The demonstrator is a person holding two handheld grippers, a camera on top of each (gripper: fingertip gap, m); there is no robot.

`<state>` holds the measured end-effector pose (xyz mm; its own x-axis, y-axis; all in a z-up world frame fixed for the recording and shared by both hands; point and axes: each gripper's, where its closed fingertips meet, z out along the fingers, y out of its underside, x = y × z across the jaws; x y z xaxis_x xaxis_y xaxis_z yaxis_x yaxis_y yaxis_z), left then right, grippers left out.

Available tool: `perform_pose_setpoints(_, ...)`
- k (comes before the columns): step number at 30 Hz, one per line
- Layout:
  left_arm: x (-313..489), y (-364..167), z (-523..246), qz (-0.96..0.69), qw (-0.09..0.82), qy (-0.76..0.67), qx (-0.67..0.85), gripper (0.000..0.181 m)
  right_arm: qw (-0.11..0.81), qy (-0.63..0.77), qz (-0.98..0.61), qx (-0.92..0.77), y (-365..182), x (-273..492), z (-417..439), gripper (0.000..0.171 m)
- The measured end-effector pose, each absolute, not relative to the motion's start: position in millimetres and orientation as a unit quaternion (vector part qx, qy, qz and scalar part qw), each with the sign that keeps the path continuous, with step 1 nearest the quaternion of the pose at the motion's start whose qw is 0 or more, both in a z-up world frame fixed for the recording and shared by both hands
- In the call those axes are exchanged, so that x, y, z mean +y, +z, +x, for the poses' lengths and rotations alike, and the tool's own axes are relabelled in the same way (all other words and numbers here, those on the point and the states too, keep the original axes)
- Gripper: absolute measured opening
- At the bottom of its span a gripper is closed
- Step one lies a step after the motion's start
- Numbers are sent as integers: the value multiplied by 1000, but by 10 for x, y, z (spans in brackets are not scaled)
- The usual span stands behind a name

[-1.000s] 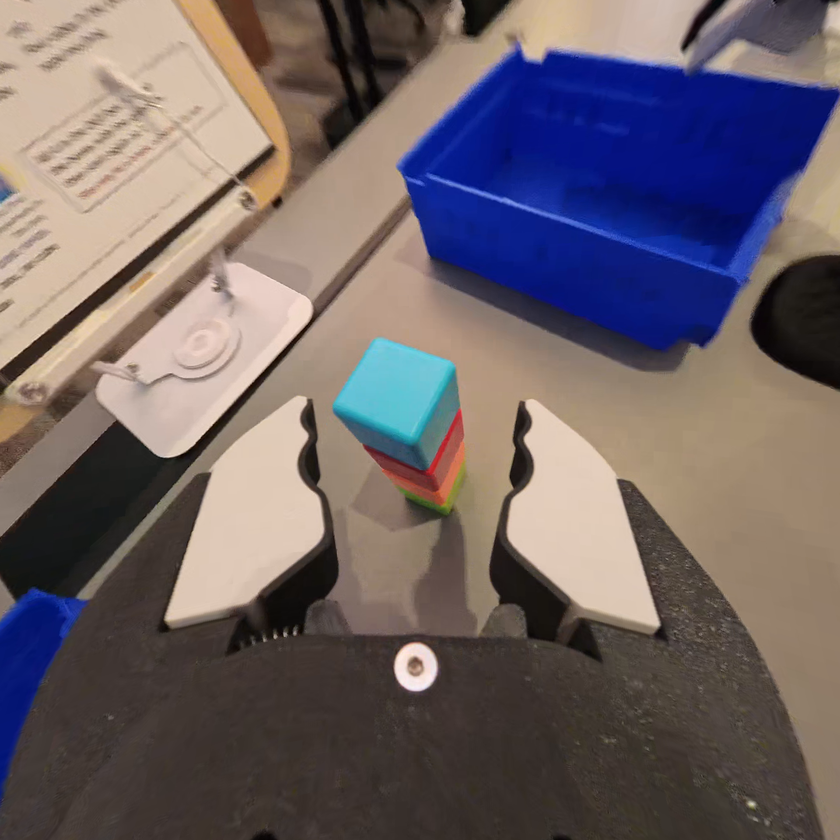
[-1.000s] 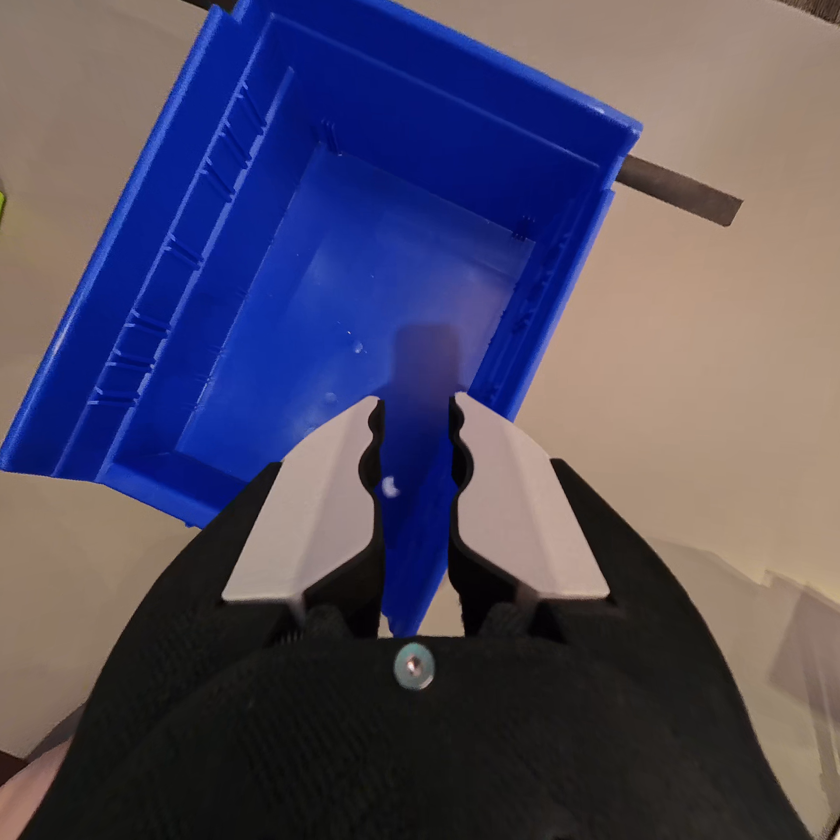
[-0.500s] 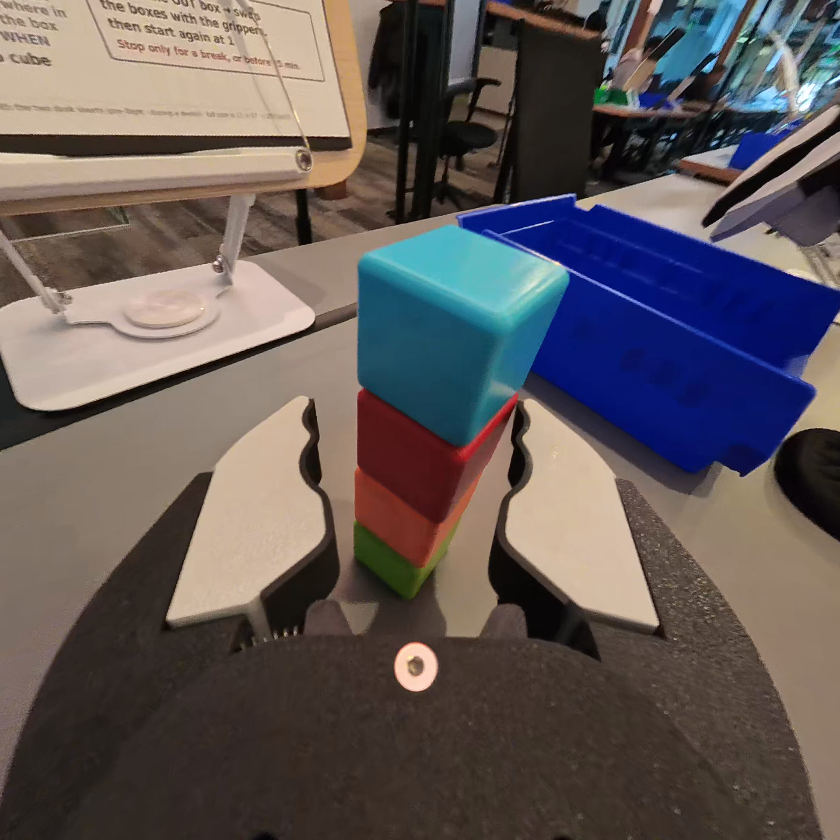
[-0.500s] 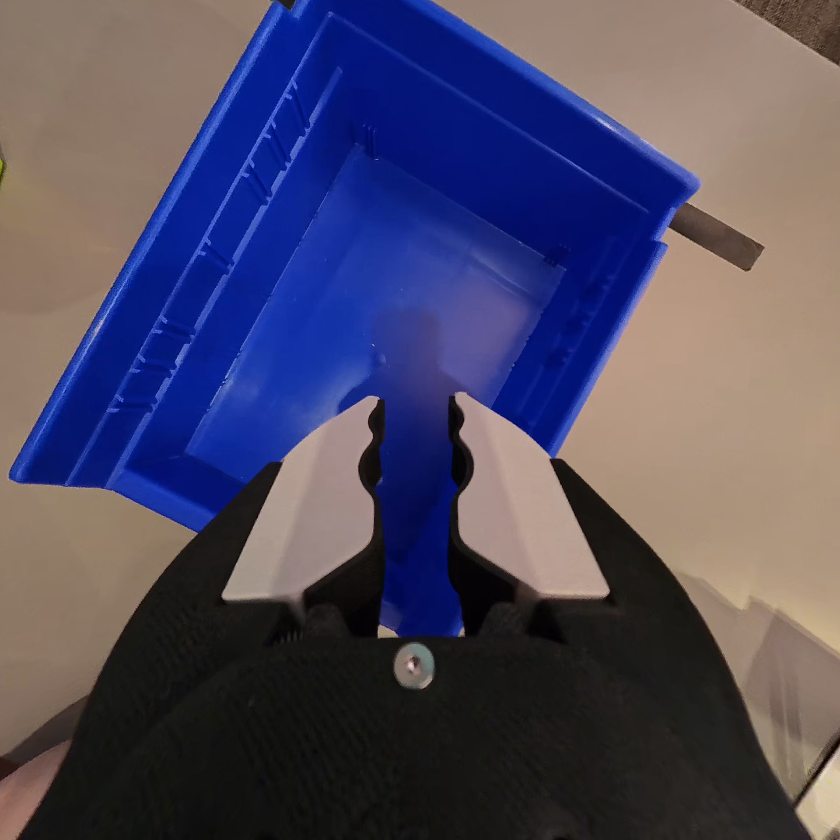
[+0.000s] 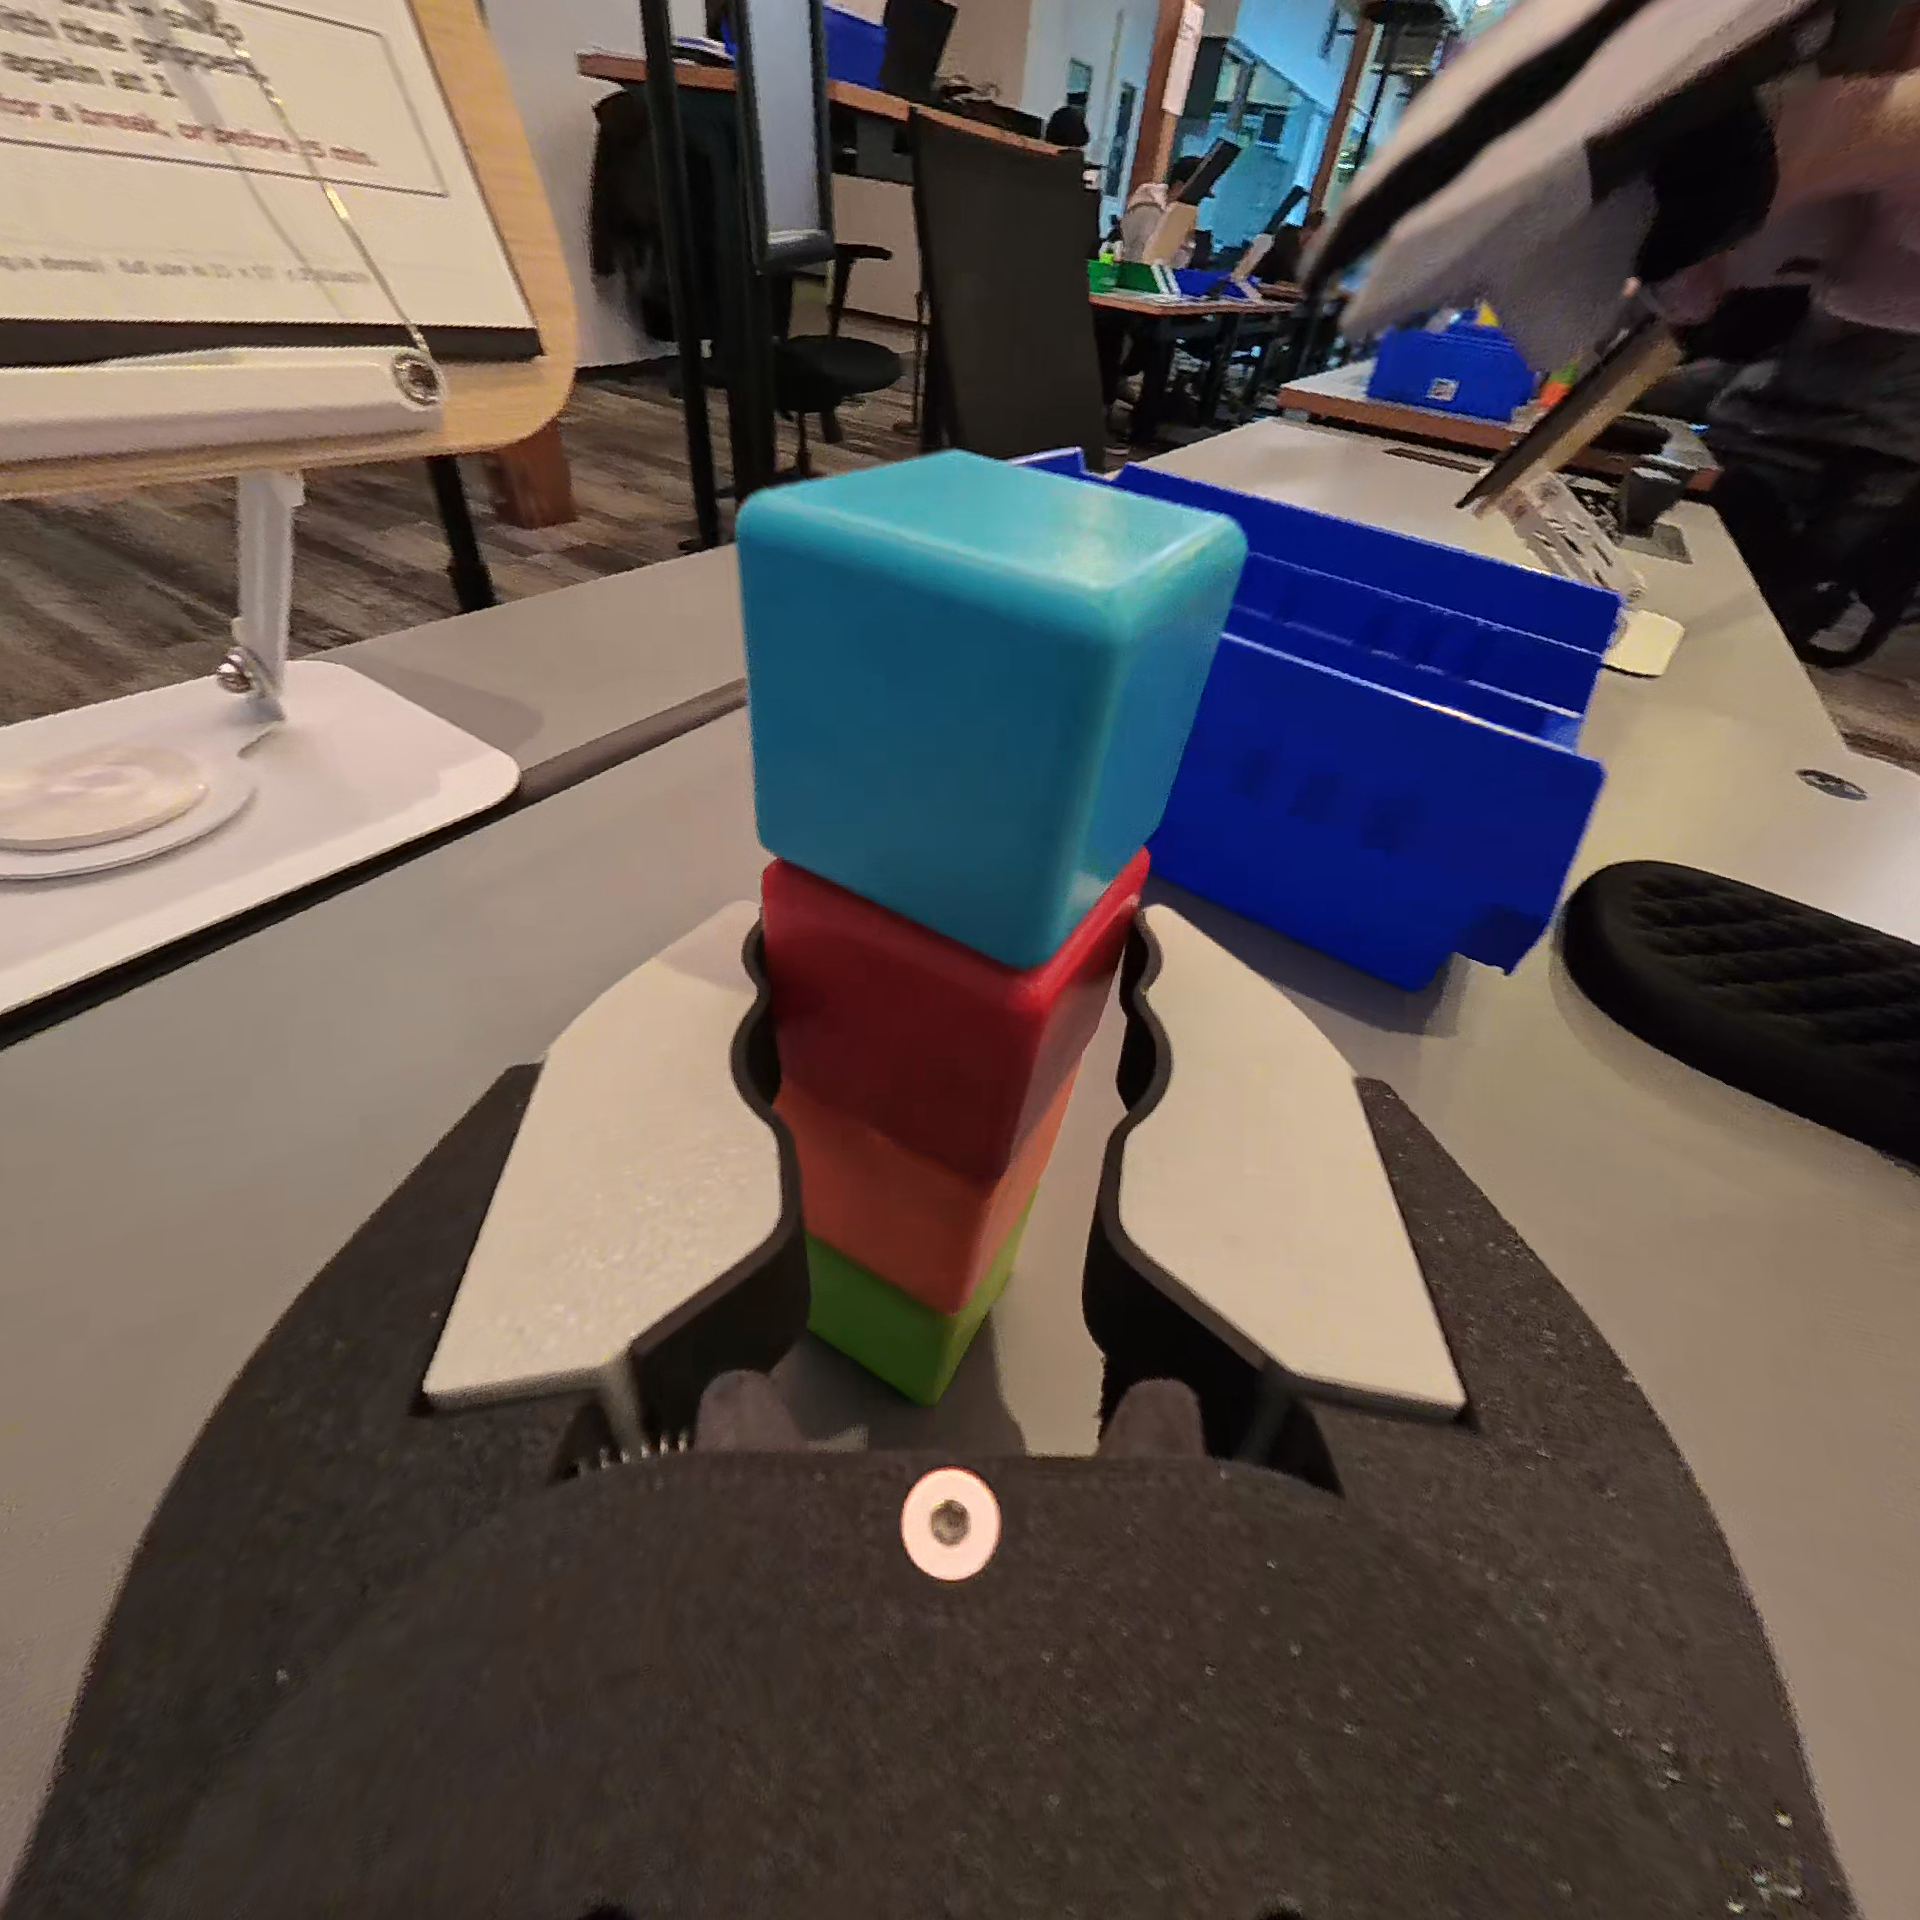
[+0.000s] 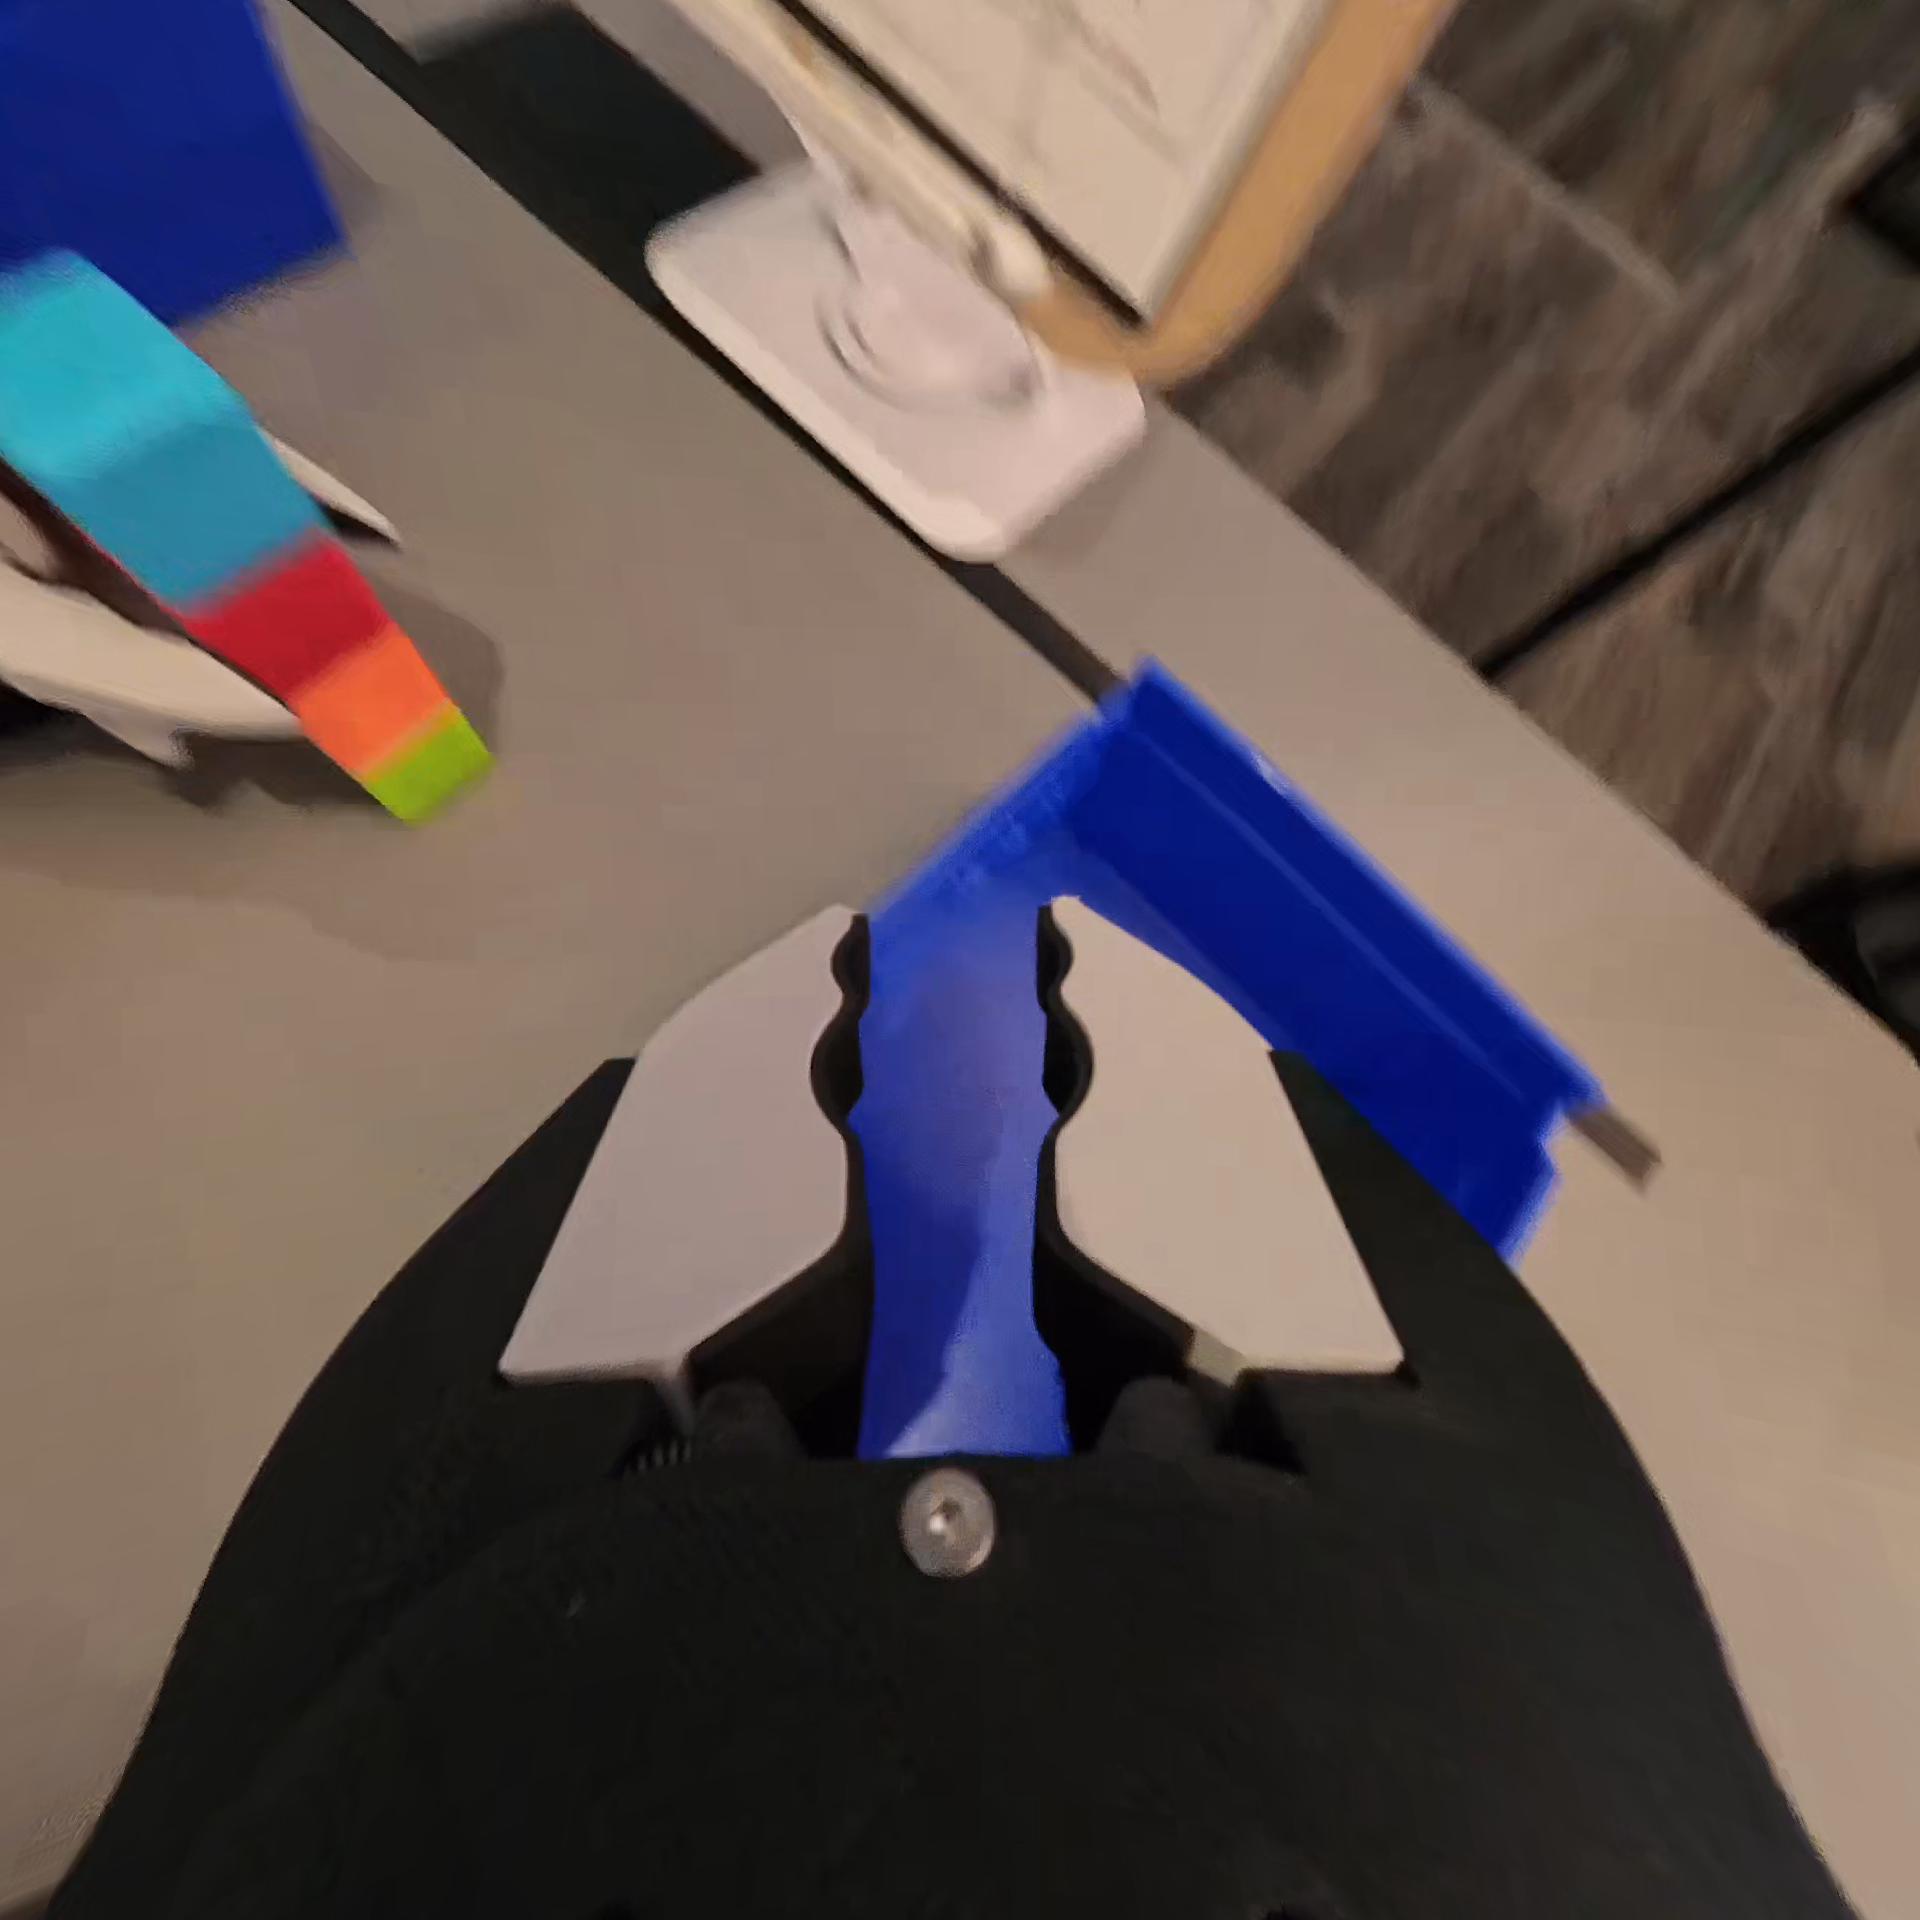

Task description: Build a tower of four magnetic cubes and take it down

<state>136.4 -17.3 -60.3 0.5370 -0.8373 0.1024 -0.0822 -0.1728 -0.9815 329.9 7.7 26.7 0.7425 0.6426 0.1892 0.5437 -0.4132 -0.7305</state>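
Observation:
A tower of four cubes stands on the grey table (image 5: 312, 1039): cyan cube (image 5: 956, 707) on top, then red cube (image 5: 925, 1029), orange cube (image 5: 914, 1216) and green cube (image 5: 894, 1330) at the bottom. My left gripper (image 5: 940, 925) straddles the tower, its pads pressed against the red and orange cubes. The tower also shows at the left of the right wrist view (image 6: 312, 634), blurred, with the left gripper's fingers (image 6: 104, 665) beside it. My right gripper (image 6: 951, 914) is empty with a narrow gap, above the blue bin (image 6: 1299, 914). It also shows raised in the left wrist view (image 5: 1507, 197).
The empty blue bin (image 5: 1382, 831) sits behind and right of the tower. A white document stand (image 5: 239, 790) is at the left, near the table's edge. A black pad (image 5: 1745, 987) lies at the right. Another blue bin (image 6: 135, 135) is at the far left corner. Left tips to right tips: about 20 centimetres.
My left gripper dropped low, slid forward around the tower and narrowed its jaws onto it. My right gripper swung away from straight over the bin toward the tower, jaw gap unchanged.

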Motion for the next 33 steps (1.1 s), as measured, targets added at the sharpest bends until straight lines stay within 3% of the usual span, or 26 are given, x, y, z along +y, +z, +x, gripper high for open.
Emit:
perform_pose_setpoints(5, -268, -604, 1409, -675, 549, -352, 346, 63, 480, 221, -732, -430, 618, -132, 2012, 62)
perform_pose_setpoints(10, -288, -606, 1413, -673, 546, -356, 350, 63, 460, 260, -679, -509, 375, -383, 1221, 67)
perform_pose_setpoints(20, -340, -607, 1436, -667, 540, -363, 363, 63, 385, 262, -697, -545, -132, -342, 1152, 62)
perform_pose_setpoints(21, -341, -607, 1437, -666, 540, -363, 363, 63, 381, 265, -693, -552, -147, -366, 1141, 52)
perform_pose_setpoints(33, -339, -613, 1441, -669, 538, -357, 368, 63, 364, 275, -708, -539, -149, -383, 1139, 51)
